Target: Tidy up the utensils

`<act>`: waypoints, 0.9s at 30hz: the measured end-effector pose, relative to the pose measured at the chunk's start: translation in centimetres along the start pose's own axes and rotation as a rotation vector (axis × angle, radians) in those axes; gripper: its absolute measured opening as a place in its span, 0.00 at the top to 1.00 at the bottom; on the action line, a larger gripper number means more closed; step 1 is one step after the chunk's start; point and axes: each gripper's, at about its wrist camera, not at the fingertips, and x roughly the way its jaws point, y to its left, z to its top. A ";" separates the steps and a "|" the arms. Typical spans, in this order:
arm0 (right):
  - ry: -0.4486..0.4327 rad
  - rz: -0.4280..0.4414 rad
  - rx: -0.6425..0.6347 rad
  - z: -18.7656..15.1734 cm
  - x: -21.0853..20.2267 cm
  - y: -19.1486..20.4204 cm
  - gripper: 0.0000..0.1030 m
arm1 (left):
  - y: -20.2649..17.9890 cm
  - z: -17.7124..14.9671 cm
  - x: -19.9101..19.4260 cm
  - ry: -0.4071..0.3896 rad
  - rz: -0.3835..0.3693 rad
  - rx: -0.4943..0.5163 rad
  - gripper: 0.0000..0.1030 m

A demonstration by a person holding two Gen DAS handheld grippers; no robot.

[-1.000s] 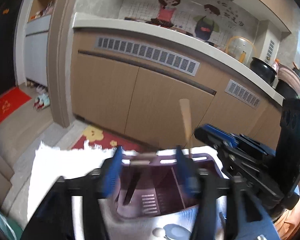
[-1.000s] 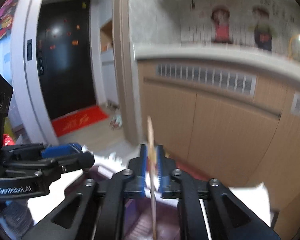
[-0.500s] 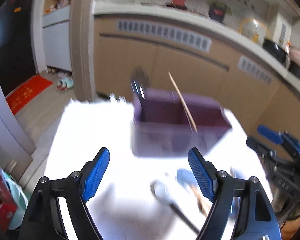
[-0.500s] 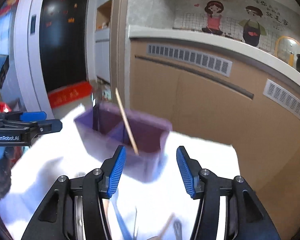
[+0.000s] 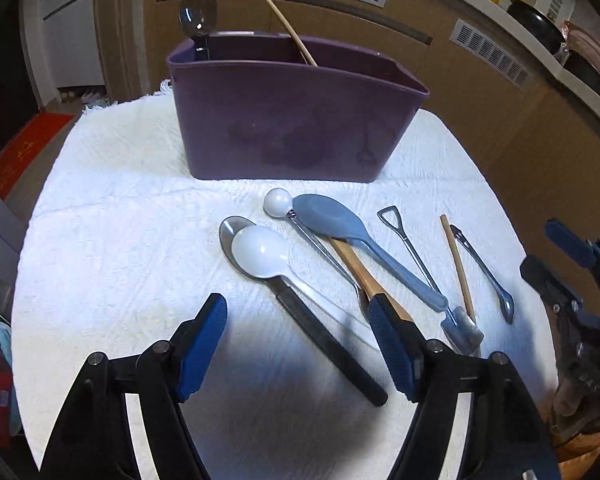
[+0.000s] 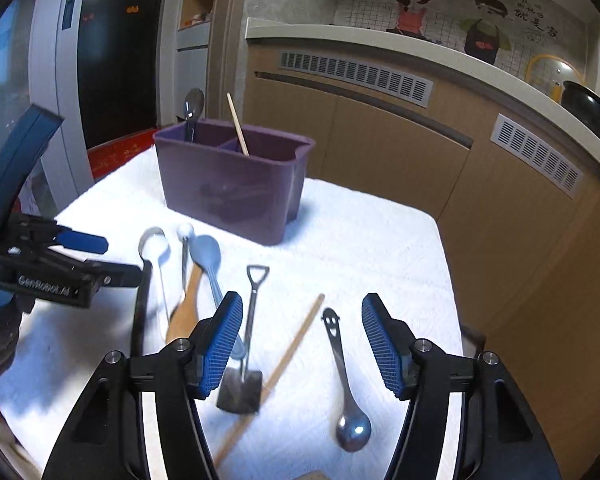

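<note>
Nearest the right gripper, whose blue pads stand wide apart after just opening with nothing between them, a small steel spoon with a smiley cut-out lies on the white towel, bowl toward the gripper. Just to its left lies a single wooden chopstick, slanted, and beside that a shovel-shaped spoon whose blade sits by the gripper's left pad.

The left gripper also hangs over the towel, tilted steeply down, jaws wide and empty, having just narrowed a little. Between its pads runs the black handle of a steel spoon, with a white plastic spoon lying on top of that spoon's bowl. Its right pad sits over the end of a wooden-handled utensil. Beyond lie a grey-blue silicone spoon and a thin metal stick with a white ball end, touching or overlapping one another.

Farther back the purple utensil caddy stands upright on the towel, well apart from both grippers. A steel spoon stands in its left compartment and a wooden chopstick leans in the next. Open towel stretches to the caddy's right, up to the table's edge before the brown cabinets.
</note>
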 end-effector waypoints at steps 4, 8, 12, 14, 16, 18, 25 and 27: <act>0.023 0.013 0.015 -0.6 1.2 -0.2 0.39 | 0.3 1.2 1.5 0.019 0.014 -0.032 0.44; 0.047 0.037 0.032 -0.9 2.5 -0.2 0.39 | 0.9 2.0 3.2 0.043 0.037 -0.054 0.54; 0.058 0.050 0.028 -1.3 3.1 0.0 0.39 | 1.2 2.5 4.1 0.046 0.049 -0.043 0.55; 0.067 0.055 0.027 -1.4 3.6 0.0 0.39 | 1.0 2.7 4.3 0.041 0.058 -0.018 0.55; 0.080 0.059 0.030 -1.4 4.0 0.0 0.39 | 0.8 3.0 4.6 0.037 0.074 0.004 0.55; 0.089 0.062 0.033 -1.4 4.5 0.0 0.39 | 0.5 3.4 4.9 0.036 0.083 0.020 0.59; 0.108 0.051 0.038 -1.3 4.9 0.1 0.39 | 0.0 2.7 4.4 -0.004 0.090 0.085 0.74; 0.110 0.044 0.032 -1.2 4.8 0.2 0.39 | 0.3 1.7 3.6 -0.007 0.063 0.094 0.76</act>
